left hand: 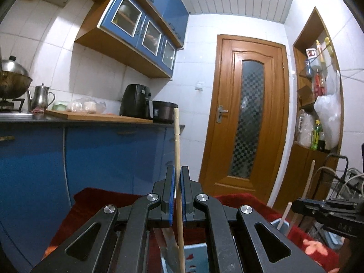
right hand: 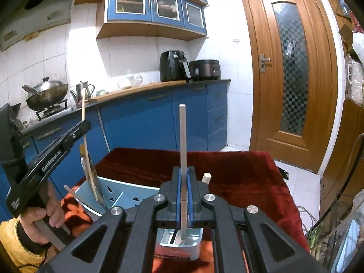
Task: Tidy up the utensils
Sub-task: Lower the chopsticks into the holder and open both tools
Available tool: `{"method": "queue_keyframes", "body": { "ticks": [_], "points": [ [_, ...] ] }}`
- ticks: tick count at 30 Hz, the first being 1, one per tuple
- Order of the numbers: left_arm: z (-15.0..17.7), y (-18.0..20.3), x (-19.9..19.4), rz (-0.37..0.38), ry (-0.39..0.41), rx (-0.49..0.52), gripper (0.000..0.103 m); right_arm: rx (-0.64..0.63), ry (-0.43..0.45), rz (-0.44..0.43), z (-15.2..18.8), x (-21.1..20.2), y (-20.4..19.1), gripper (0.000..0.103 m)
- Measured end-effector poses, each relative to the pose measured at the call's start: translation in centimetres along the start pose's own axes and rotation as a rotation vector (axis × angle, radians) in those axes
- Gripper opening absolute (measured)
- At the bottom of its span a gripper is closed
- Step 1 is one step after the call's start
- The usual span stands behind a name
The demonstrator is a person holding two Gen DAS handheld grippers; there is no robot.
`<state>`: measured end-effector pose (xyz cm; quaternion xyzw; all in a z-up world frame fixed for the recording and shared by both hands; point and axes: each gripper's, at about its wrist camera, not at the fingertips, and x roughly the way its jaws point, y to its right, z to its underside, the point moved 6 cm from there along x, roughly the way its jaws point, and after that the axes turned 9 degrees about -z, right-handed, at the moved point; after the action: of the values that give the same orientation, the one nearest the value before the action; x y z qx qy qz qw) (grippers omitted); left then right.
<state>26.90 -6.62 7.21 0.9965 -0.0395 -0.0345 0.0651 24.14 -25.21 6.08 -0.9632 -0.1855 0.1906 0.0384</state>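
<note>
Wooden chopstick (left hand: 177, 159): upright between the left gripper's (left hand: 178, 175) blue pads, which pinch it; its lower end runs down over the blue holder (left hand: 196, 258), beside a knife blade (left hand: 168, 245) standing there.
Grey chopstick (right hand: 183, 150): upright, clamped by the right gripper (right hand: 183, 177), whose pads press against it; its lower end sits above a small metal-rimmed compartment (right hand: 182, 238) below the jaws.
Blue holder, right wrist view (right hand: 127, 193): a perforated light-blue container on the red cloth (right hand: 227, 166), left of the right gripper; the blade and wooden chopstick stand in it.
Only in the right wrist view: the person's left hand (right hand: 43, 218), in a yellow sleeve, gripping the left tool's handle to the left of the holder.
Only in the left wrist view: two more pale sticks (left hand: 285, 213) rising from a blue container to the right of the holder, next to the right tool's black body.
Beyond the cloth: blue cabinets (right hand: 159, 118) and a wooden door (right hand: 289, 68).
</note>
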Motion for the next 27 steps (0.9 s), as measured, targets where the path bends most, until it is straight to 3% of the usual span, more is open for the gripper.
{"method": "queue_keyframes", "body": {
  "ticks": [9, 12, 15, 27],
  "points": [
    [1.2, 0.6, -0.7, 0.003, -0.036, 0.045, 0.005, 0.021, -0.036, -0.041, 1.1, 0.7, -0.1, 0.007],
    [1.2, 0.5, -1.1, 0.009, -0.074, 0.052, 0.016, 0.029, -0.036, -0.054, 1.3, 0.4, -0.2, 0.01],
    [1.2, 0.2, -1.6, 0.021, -0.103, 0.041, 0.022, 0.035, -0.021, -0.07, 1.2, -0.2, -0.3, 0.022],
    [0.5, -1.2, -5.6, 0.033, -0.204, 0.031, 0.022, 0.054, 0.049, -0.102, 0.4, -4.3, -1.5, 0.027]
  ]
}}
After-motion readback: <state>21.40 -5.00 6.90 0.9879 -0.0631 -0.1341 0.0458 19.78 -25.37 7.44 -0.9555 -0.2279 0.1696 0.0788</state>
